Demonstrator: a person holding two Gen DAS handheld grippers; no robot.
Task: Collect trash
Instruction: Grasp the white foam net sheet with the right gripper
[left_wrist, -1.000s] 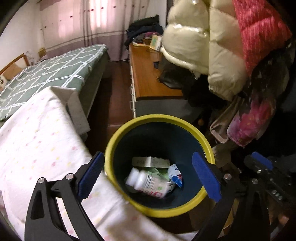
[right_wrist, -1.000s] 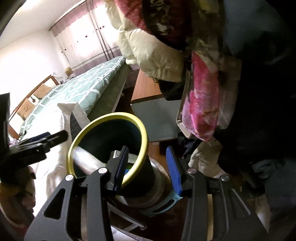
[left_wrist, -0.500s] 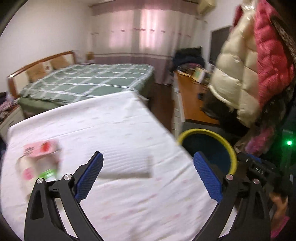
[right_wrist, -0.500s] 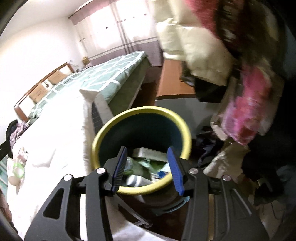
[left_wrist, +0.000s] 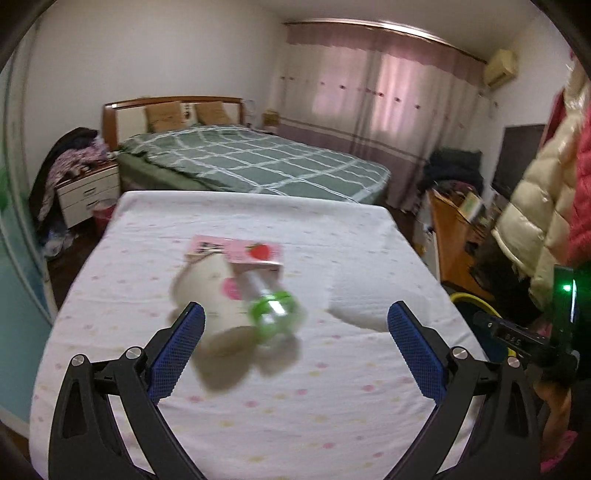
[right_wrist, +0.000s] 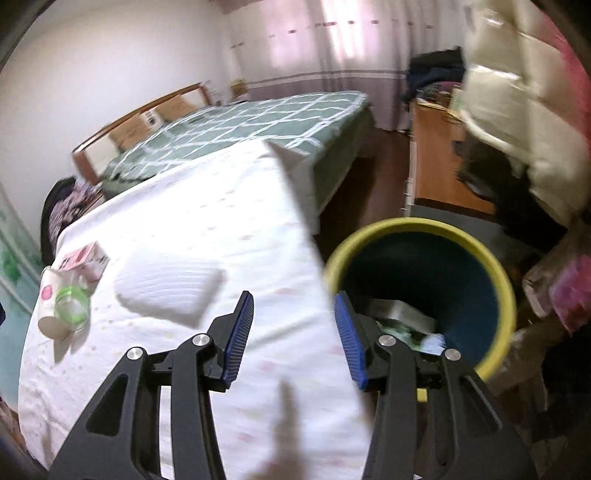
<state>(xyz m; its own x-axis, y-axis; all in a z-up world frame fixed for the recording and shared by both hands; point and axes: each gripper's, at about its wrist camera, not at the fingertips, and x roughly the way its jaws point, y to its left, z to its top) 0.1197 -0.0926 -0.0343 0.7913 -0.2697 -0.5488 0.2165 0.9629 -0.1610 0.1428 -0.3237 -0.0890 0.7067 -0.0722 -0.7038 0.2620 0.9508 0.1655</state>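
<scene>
- The remaining trash lies on the white dotted table (left_wrist: 258, 417): a paper cup (left_wrist: 218, 295) on its side, a clear bottle with a green cap (left_wrist: 271, 308) leaning on it, and a pink strawberry carton (left_wrist: 240, 253) touching the cup at 12 o'clock.
- A second ago the left wrist view looked down into the yellow-rimmed bin (right_wrist: 487, 269), which already holds several pieces; now it faces this pile, so I judge a new pickup is starting.
- The left gripper (left_wrist: 295, 332) hangs with its jaws spread wide and empty, the cup at about 11 o'clock, nothing touched.
- The right gripper (right_wrist: 293, 332), partly parted and empty, hovers at the table edge, bin at 2 o'clock.
</scene>
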